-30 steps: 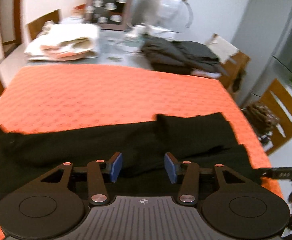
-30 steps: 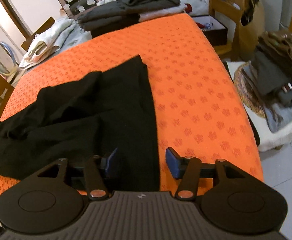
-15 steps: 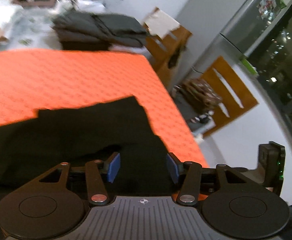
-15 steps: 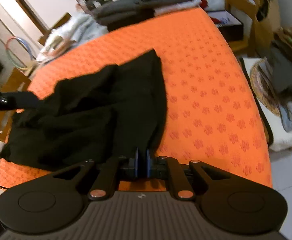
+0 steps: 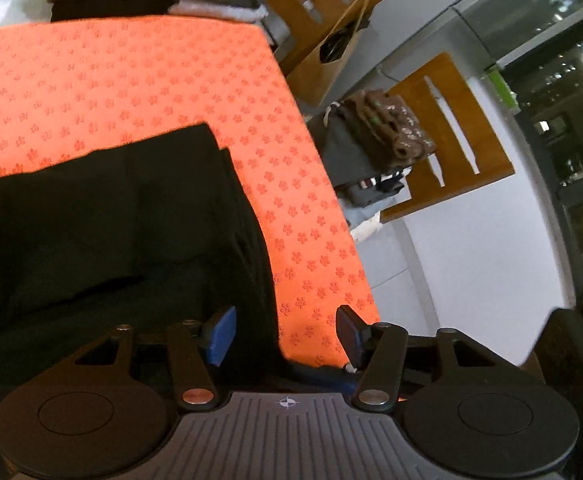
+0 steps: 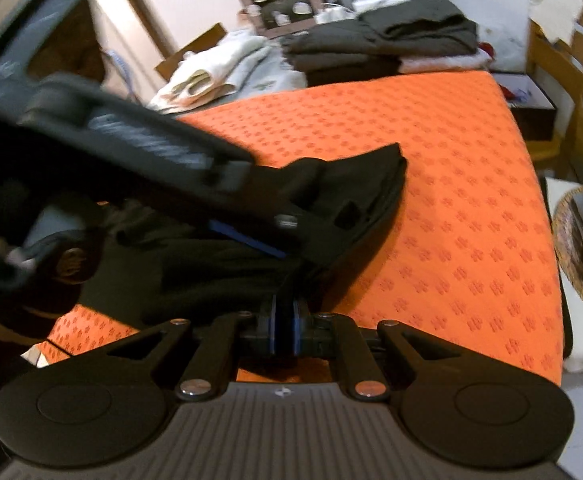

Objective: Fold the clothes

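The black garment (image 5: 103, 216) lay on the orange patterned cloth (image 5: 131, 76), its long axis running across the table, one squared end toward the far right corner. It was matte, creased, doubled in layers (a fold ridge showed mid-cloth). The right gripper (image 6: 285, 322) had its pads pressed together on the garment's near edge. The left gripper (image 5: 285, 334), jaws spread and just been opening, straddled the garment's right border without pressing it. Bare orange cloth lay beyond; folded dark clothes (image 6: 387, 46) sat along the far edge.
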`<state>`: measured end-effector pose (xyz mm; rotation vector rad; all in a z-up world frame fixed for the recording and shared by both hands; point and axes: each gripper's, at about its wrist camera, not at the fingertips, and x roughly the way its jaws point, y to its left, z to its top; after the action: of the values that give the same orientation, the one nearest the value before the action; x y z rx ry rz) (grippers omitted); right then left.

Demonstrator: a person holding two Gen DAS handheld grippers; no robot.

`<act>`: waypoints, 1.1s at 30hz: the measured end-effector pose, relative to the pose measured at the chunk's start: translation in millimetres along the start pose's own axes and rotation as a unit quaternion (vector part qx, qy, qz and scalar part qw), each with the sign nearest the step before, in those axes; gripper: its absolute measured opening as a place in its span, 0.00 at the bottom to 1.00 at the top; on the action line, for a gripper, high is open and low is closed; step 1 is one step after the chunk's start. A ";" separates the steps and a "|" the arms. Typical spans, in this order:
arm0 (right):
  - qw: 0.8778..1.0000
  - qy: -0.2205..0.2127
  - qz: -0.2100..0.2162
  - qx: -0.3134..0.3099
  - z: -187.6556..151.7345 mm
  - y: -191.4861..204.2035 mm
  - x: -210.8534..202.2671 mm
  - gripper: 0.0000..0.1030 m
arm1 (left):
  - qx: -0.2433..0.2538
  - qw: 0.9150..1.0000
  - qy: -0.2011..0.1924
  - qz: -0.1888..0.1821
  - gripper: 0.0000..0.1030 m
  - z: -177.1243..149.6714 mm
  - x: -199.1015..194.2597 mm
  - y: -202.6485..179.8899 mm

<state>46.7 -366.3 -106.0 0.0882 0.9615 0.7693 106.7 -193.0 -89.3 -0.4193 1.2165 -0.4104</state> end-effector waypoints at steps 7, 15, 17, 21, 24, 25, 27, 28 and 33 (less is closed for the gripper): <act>0.999 0.012 0.023 -0.037 4.7 6.5 -2.0 0.10 | 0.005 0.997 0.040 0.070 0.13 -3.9 18.6 4.7; 0.997 -0.002 0.070 0.034 21.5 -49.4 -50.5 0.15 | -0.018 0.997 0.003 0.080 0.12 -18.4 0.4 12.6; 0.995 -0.028 0.050 0.085 30.4 -72.1 -56.3 0.31 | -0.018 0.997 -0.007 0.081 0.12 -20.5 -2.4 9.9; 0.982 -0.046 0.053 0.177 46.8 -105.8 -36.6 0.56 | -0.008 0.996 -0.027 0.087 0.12 -25.7 -5.9 2.9; 0.969 -0.031 0.064 0.236 59.4 -119.0 -0.5 0.59 | -0.001 0.995 -0.040 0.093 0.12 -30.1 -7.2 -1.6; 0.966 -0.024 0.065 0.248 64.3 -121.0 11.9 0.59 | 0.001 0.995 -0.043 0.095 0.12 -31.0 -7.4 -2.6; 0.966 -0.008 0.062 0.252 75.7 -120.2 35.9 0.60 | 0.002 0.994 -0.049 0.096 0.12 -34.1 -8.3 -3.7; 0.965 0.000 0.061 0.254 81.4 -119.8 47.9 0.60 | 0.003 0.994 -0.052 0.096 0.12 -35.5 -8.8 -4.2; 0.976 0.043 0.051 0.209 110.4 -105.9 96.6 0.58 | 0.002 0.993 -0.068 0.097 0.12 -42.4 -15.0 -4.9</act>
<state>221.7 -355.4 -150.6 0.4772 1.1987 0.6590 61.5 -193.2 -87.0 -0.3159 1.1122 -0.2133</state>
